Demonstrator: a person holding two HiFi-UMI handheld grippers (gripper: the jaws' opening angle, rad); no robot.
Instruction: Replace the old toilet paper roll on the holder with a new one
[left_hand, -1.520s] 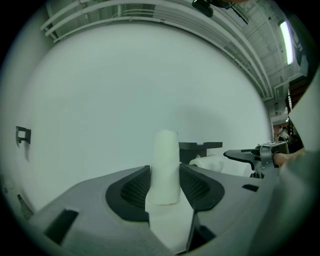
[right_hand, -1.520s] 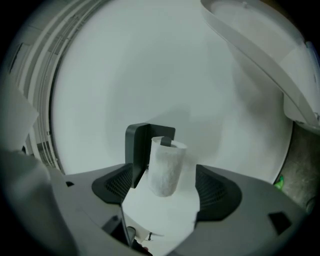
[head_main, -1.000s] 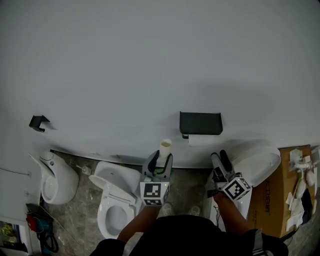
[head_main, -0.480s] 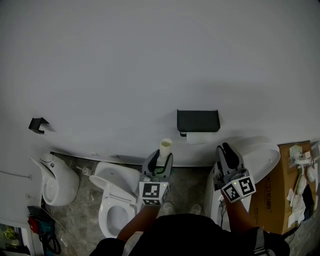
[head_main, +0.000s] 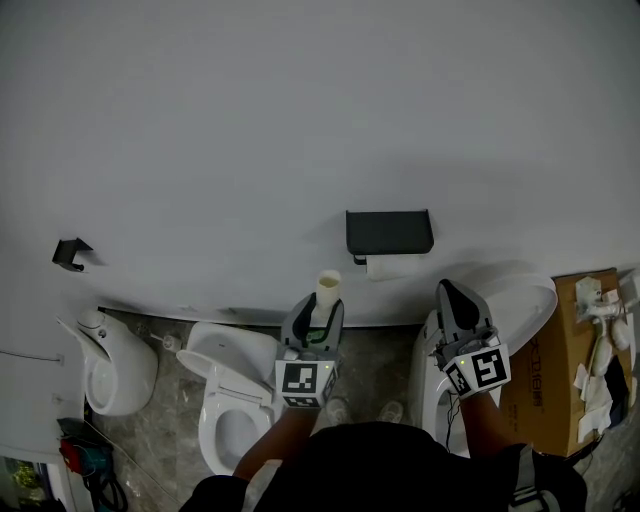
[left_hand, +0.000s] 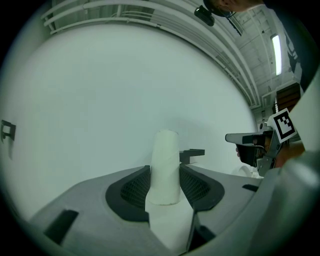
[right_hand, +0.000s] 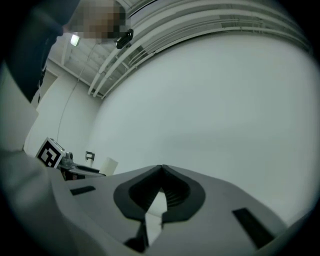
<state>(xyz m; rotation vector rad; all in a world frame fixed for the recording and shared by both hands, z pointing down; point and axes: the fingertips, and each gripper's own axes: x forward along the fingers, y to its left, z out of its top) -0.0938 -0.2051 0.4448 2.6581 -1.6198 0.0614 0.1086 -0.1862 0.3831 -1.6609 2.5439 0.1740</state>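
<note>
Left tongs (head_main: 322, 303) pointing at the wall (head_main: 300, 120), clamped on an upright cardboard tube (head_main: 328, 288), right tongs (head_main: 455, 296) at 3 o'clock of them, tips pressed together, empty, black holder (head_main: 389, 231) with white roll (head_main: 393, 267) at 1 o'clock of the tube

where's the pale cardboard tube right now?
The pale cardboard tube stands upright, clamped in the left gripper, near the centre of the head view. It sits in front of the white wall, left of and lower than the black wall-mounted holder.

Matt cardboard tube (head_main: 328, 287), glossy toilet (head_main: 214, 384) (ceramic)
</note>
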